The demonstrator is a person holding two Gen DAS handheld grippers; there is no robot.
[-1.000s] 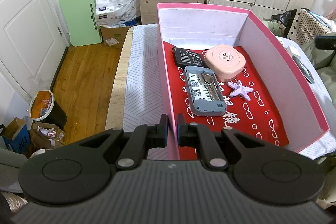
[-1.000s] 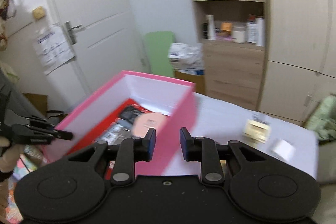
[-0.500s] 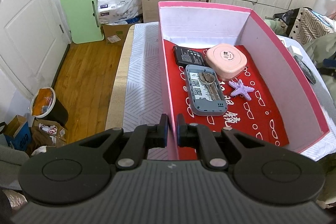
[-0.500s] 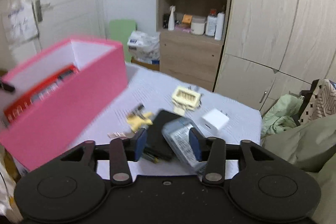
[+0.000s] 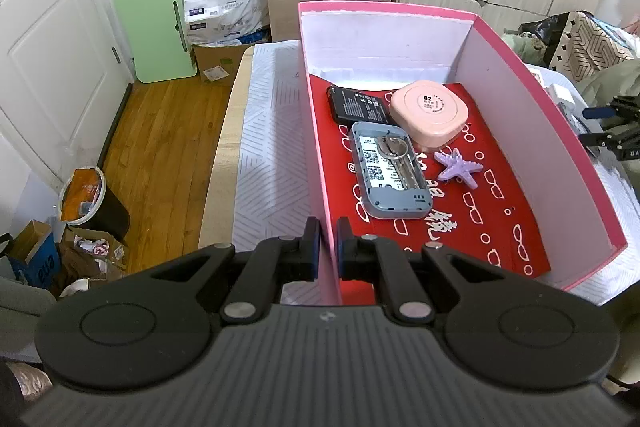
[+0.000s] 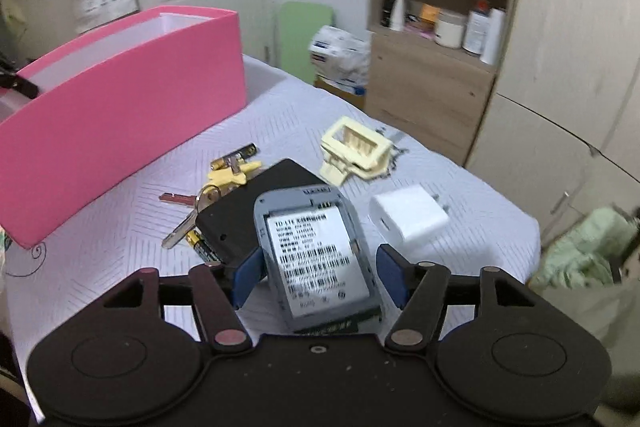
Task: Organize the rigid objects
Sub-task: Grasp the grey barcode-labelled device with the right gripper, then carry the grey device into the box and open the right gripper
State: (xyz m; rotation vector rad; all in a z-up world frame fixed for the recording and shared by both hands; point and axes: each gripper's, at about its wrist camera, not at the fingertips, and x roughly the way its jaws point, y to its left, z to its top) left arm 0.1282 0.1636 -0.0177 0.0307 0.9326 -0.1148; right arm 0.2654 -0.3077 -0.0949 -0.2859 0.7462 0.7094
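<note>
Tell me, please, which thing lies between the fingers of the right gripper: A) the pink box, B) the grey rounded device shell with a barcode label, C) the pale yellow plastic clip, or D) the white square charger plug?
B: in the right wrist view the grey rounded device shell with a barcode label lies between the opening fingers of the right gripper, not yet pinched.

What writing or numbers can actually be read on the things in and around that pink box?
"02": on the round pink case in the pink box.
Large white characters on the red liner: shapes show, I cannot read them.
Printed labels and codes on the grey device in the box, the black battery and the grey device on the bed: too small or blurred.
</note>
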